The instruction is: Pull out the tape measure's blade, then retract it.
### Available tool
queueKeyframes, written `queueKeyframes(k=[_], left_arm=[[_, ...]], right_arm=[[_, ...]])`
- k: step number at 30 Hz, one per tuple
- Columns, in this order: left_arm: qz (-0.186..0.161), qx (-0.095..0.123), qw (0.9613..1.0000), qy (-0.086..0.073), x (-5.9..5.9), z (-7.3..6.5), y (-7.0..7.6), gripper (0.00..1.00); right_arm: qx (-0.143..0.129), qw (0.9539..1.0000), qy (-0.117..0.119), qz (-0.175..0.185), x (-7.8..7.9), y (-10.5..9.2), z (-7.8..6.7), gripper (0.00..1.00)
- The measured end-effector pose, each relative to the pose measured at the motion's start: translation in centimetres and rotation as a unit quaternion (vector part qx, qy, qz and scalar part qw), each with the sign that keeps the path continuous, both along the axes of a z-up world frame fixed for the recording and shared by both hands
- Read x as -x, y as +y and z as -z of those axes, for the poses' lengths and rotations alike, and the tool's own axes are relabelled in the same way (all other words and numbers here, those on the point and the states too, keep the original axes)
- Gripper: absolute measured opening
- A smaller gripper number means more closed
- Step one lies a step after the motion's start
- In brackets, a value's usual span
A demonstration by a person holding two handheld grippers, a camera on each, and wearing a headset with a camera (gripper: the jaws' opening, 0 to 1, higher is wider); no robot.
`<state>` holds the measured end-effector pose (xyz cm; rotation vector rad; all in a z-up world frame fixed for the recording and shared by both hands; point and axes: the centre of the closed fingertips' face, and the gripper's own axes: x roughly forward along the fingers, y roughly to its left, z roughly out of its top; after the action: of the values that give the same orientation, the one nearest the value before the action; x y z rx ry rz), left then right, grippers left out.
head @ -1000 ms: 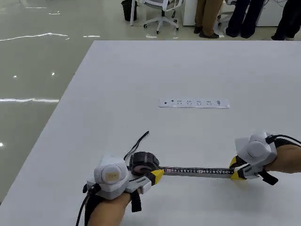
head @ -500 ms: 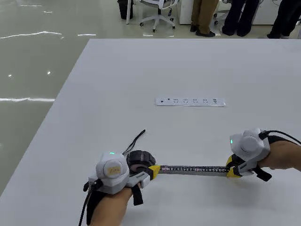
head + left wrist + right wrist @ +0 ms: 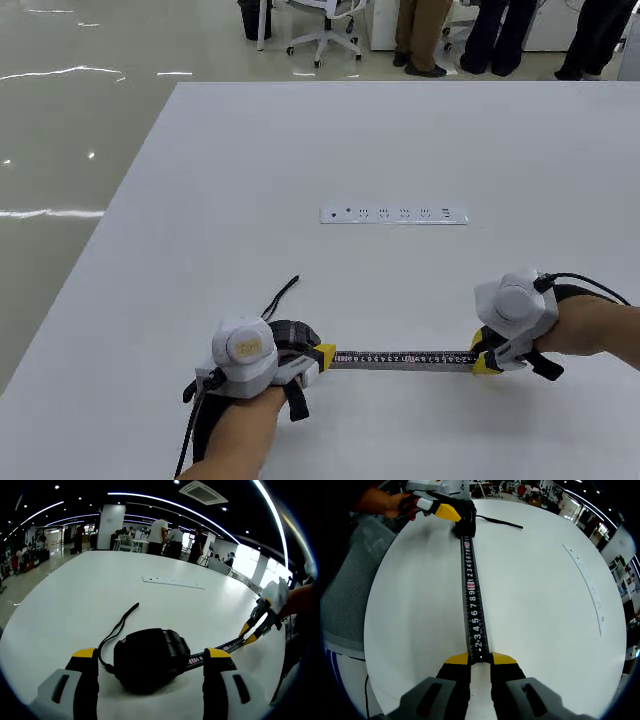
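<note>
A black tape measure case (image 3: 297, 341) (image 3: 150, 657) (image 3: 465, 524) rests on the white table (image 3: 400, 150) near its front edge. My left gripper (image 3: 312, 362) (image 3: 150, 661) is shut on the case, one yellow-tipped finger on each side. The dark blade (image 3: 405, 357) (image 3: 472, 595) with white numbers stretches flat to the right. Shut on the blade's end is my right gripper (image 3: 482, 361) (image 3: 480, 657). The case's black wrist strap (image 3: 281, 297) (image 3: 117, 627) lies loose behind it.
A white power strip (image 3: 394, 214) (image 3: 172, 582) (image 3: 587, 582) lies at the table's middle, well beyond the blade. Past the table's far edge stand an office chair (image 3: 305, 25) and several people (image 3: 480, 35). The glossy floor (image 3: 70, 150) drops off to the left.
The pulled-out length of blade between the grippers has grown shorter, with the right gripper closer to the case. The head camera has also shifted, sliding the whole scene left.
</note>
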<state>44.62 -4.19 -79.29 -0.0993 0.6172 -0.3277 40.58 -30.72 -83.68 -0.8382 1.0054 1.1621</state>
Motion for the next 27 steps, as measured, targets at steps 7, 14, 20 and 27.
queueKeyframes(k=[7,14,20,27], left_arm=[[0.006,0.0,1.0,0.005,-0.4,0.1,-0.9,0.77],[0.003,0.003,0.9998,0.021,-0.4,0.7,-0.8,0.72],[-0.004,0.006,0.9995,0.031,-0.3,1.0,-0.7,0.69],[-0.01,-0.001,0.9995,0.031,-0.6,1.3,-0.4,0.63]], right_arm=[[0.002,1.0,0.001,0.006,0.1,0.0,-0.1,0.14],[0.003,0.9999,0.003,0.012,0.1,0.0,-0.1,0.14],[0.005,0.9999,0.004,0.016,0.1,0.0,0.0,0.14],[0.006,0.9997,0.005,0.022,0.0,-0.1,0.1,0.14]])
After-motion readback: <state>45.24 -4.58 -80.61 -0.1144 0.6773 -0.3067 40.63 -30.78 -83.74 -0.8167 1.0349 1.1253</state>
